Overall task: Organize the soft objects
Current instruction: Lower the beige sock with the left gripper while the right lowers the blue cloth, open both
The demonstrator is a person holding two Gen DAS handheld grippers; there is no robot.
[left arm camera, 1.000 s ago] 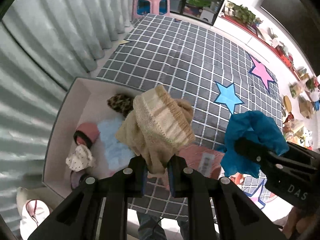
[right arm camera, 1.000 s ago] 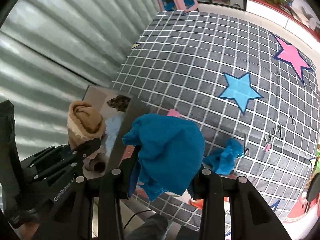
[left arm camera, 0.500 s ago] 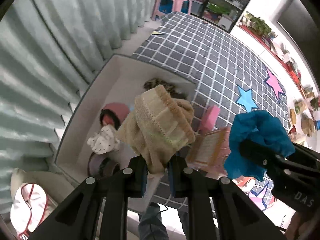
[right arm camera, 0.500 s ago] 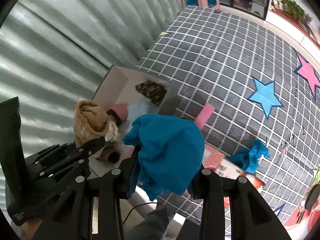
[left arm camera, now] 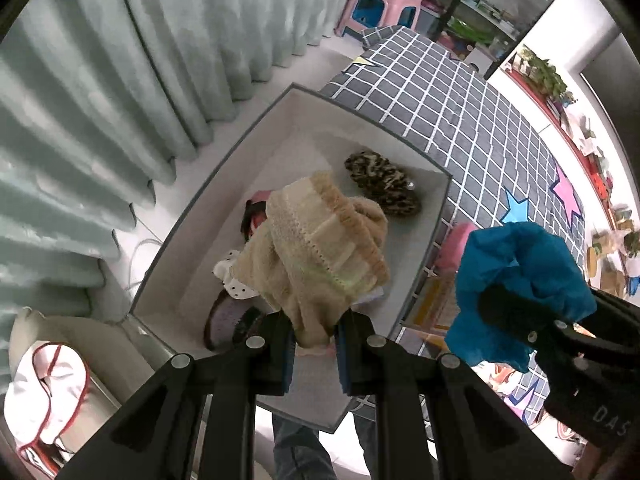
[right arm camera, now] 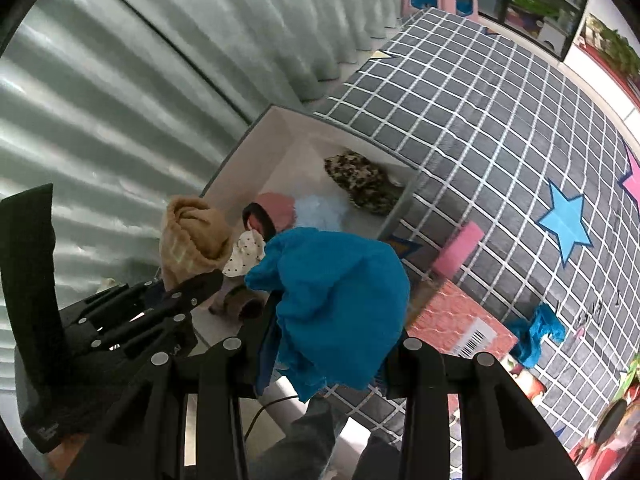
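Much of the white box (left arm camera: pixel 236 168) is hidden in the left wrist view: the beige knitted cloth (left arm camera: pixel 320 248), pinched tight in the closed left gripper (left arm camera: pixel 314 340), hangs over its middle and covers most of what lies inside. Only edges of a pink item (right arm camera: pixel 276 206), a pale blue piece (right arm camera: pixel 320 210), a white dotted cloth (right arm camera: pixel 246 254) and a dark rolled piece (left arm camera: pixel 228 320) show around it, and what these are is hard to tell; a leopard-print item (left arm camera: pixel 382 188) lies clear at the far end of the box. The right gripper (right arm camera: pixel 332 354) is clamped on a bunched blue cloth (right arm camera: pixel 336 308), which blocks its own fingertips and the near corner of the box. A second blue cloth (right arm camera: pixel 538 332) lies apart on the grey checked mat (right arm camera: pixel 500 120), beside a reddish printed box (right arm camera: pixel 452 320) partly covered by the held cloth. A pink flat piece (right arm camera: pixel 458 250) rests on the mat just outside the white box. Blue (right arm camera: pixel 564 222) and pink stars mark the mat. Pale green curtains (left arm camera: pixel 100 80) hang along one side, a pink and blue stool (left arm camera: pixel 380 8) stands at the mat's far end, and shelves beyond are blurred. A person's trouser legs (left arm camera: pixel 304 448) are cut off at the lower edge.
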